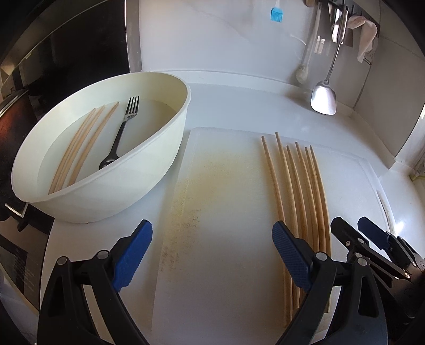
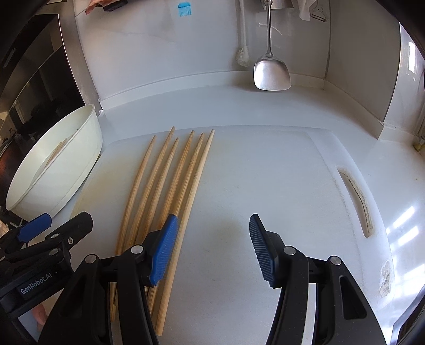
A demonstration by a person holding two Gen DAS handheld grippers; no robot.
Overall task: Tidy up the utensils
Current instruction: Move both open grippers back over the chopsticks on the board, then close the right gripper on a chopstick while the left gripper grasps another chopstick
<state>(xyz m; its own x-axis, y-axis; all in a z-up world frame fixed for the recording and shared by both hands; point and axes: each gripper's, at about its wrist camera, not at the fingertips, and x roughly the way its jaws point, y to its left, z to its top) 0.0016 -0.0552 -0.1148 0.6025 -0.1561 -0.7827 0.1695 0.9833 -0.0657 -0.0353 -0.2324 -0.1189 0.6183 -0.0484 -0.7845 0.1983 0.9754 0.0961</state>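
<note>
Several wooden chopsticks [image 1: 300, 185] lie side by side on a white cutting board [image 1: 225, 199]; they also show in the right wrist view [image 2: 170, 185]. A cream bowl [image 1: 159, 138] left of the board holds more chopsticks [image 1: 79, 148] and a dark fork [image 1: 120, 132]. My left gripper [image 1: 212, 254] is open and empty over the board's near edge, left of the laid-out chopsticks. My right gripper [image 2: 212, 249] is open and empty just right of them; its left finger [image 2: 164, 246] overlaps the sticks.
A metal spatula [image 2: 271, 71], a white brush [image 2: 242, 53] and a blue silicone brush [image 2: 183, 9] hang on the back wall. A dark appliance [image 1: 53, 53] stands left of the bowl [image 2: 61, 169]. The board's handle slot [image 2: 356, 196] is at the right.
</note>
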